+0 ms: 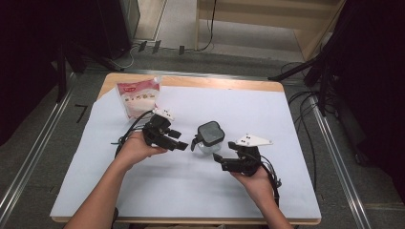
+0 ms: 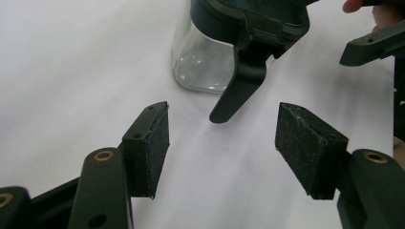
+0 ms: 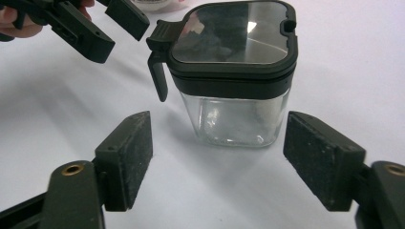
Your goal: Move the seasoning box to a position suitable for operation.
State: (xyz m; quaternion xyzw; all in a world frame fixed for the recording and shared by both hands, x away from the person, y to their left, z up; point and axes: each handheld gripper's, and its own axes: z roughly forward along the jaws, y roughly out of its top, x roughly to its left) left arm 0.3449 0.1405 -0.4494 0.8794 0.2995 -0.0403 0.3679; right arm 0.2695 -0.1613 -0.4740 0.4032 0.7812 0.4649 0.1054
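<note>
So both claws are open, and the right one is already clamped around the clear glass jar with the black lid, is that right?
Not quite. Both claws are open, but the right claw is not clamped on the clear glass jar with the black lid. The right gripper view shows its jaws spread wide in front of the jar, touching nothing.

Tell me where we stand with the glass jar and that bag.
Nothing looks finished: the jar stands upright with its dark lid shut, and the bag lies untouched at the table's far left. In hand: the right gripper and left gripper are open and close to the jar, neither touching it. Grasping it is left.
</note>
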